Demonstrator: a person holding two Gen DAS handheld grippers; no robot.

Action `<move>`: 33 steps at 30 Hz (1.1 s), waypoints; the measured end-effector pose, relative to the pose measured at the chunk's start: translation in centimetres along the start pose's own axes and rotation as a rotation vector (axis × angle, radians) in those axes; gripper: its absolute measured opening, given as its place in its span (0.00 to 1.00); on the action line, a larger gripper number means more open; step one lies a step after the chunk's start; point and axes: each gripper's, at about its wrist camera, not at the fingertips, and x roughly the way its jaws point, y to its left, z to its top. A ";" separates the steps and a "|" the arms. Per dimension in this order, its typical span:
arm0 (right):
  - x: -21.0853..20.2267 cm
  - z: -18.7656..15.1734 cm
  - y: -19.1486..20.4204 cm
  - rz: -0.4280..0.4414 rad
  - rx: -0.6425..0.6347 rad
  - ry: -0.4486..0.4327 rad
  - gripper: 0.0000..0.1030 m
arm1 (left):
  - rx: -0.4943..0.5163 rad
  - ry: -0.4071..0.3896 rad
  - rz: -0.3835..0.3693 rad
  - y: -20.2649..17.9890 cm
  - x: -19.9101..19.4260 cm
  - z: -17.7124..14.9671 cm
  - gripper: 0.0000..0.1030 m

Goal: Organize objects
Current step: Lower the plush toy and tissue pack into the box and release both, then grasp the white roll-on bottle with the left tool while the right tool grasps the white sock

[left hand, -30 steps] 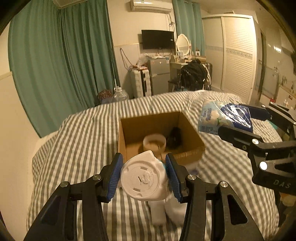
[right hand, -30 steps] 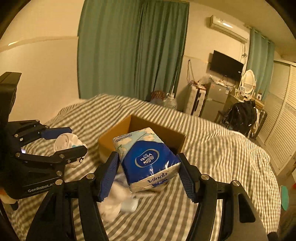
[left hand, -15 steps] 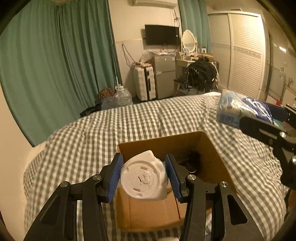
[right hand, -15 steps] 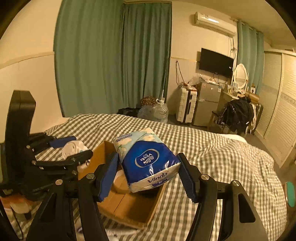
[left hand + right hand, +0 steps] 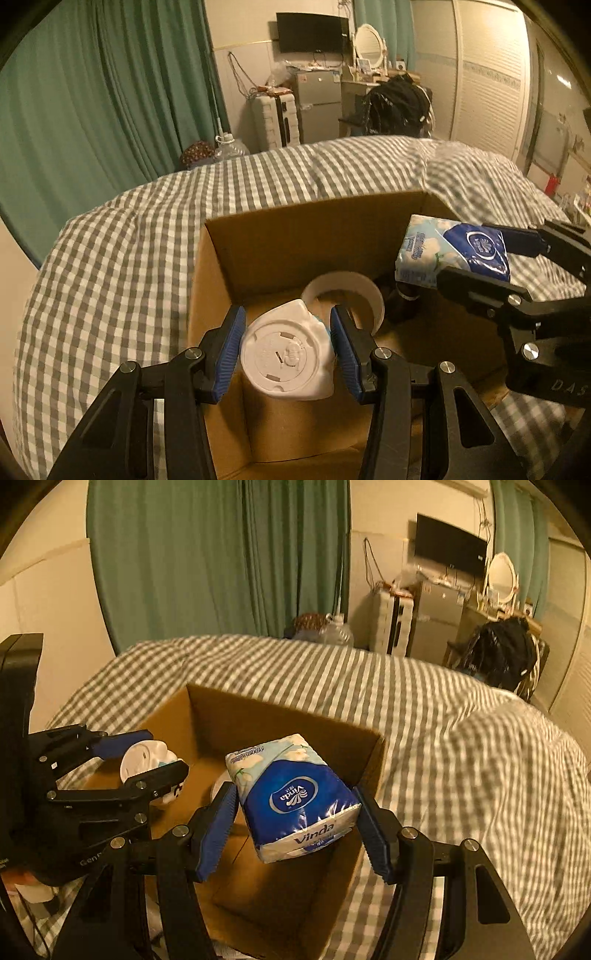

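My left gripper [image 5: 287,350] is shut on a white plastic gadget [image 5: 286,360] with a round base, held over the near left part of an open cardboard box [image 5: 295,236]. My right gripper [image 5: 295,819] is shut on a blue and white Vinda tissue pack [image 5: 293,794], held over the box [image 5: 280,716] on its right side. In the left wrist view the tissue pack [image 5: 452,254] and right gripper [image 5: 476,264] show at the right. In the right wrist view the left gripper [image 5: 142,751] and gadget [image 5: 144,757] show at the left. Inside the box lie a white roll [image 5: 343,295] and a dark object [image 5: 404,299].
The box sits on a bed with a grey checked cover [image 5: 110,258]. Green curtains [image 5: 92,92], a white suitcase [image 5: 273,118], a small fridge [image 5: 317,99], a chair with a black bag [image 5: 397,103] and a wardrobe [image 5: 491,81] stand behind the bed.
Both grippers moved forward and down over the box with their loads. The box now fills the lower part of both views.
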 end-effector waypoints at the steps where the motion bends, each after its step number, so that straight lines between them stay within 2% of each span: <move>1: 0.2 -0.2 0.0 -0.002 0.001 0.008 0.61 | 0.002 0.005 -0.004 -0.2 0.1 -0.2 0.48; 5: 1.1 -0.8 -0.4 -0.008 0.017 0.038 0.61 | 0.018 0.001 -0.010 -0.7 0.1 -0.7 0.48; 8: 0.7 -1.4 -0.2 0.004 0.031 0.038 0.62 | 0.025 -0.017 -0.011 -1.0 -0.3 -0.9 0.52; 10: 0.1 -1.7 -0.2 0.015 0.044 0.016 0.64 | 0.015 -0.040 0.000 -1.0 -0.8 -0.7 0.78; 12: -0.7 -1.7 -0.4 0.015 0.067 -0.014 0.74 | -0.002 -0.078 0.018 -0.9 -1.9 -0.7 0.88; 13: -1.3 -1.8 -0.6 0.011 0.083 -0.033 0.77 | -0.012 -0.093 0.021 -0.8 -2.4 -0.8 0.88; 17: -3.9 -1.9 -1.8 -0.016 0.154 -0.108 0.78 | -0.048 -0.125 0.025 -0.5 -4.7 -1.0 0.91; 23: -8.0 -3.6 -2.1 -0.036 0.208 -0.160 0.80 | -0.077 -0.157 0.043 -0.6 -8.2 -2.8 0.94; 33: -11.8 -6.9 0.1 -0.043 0.173 -0.138 0.80 | -0.145 -0.150 0.064 -0.1 -12.3 -6.3 0.94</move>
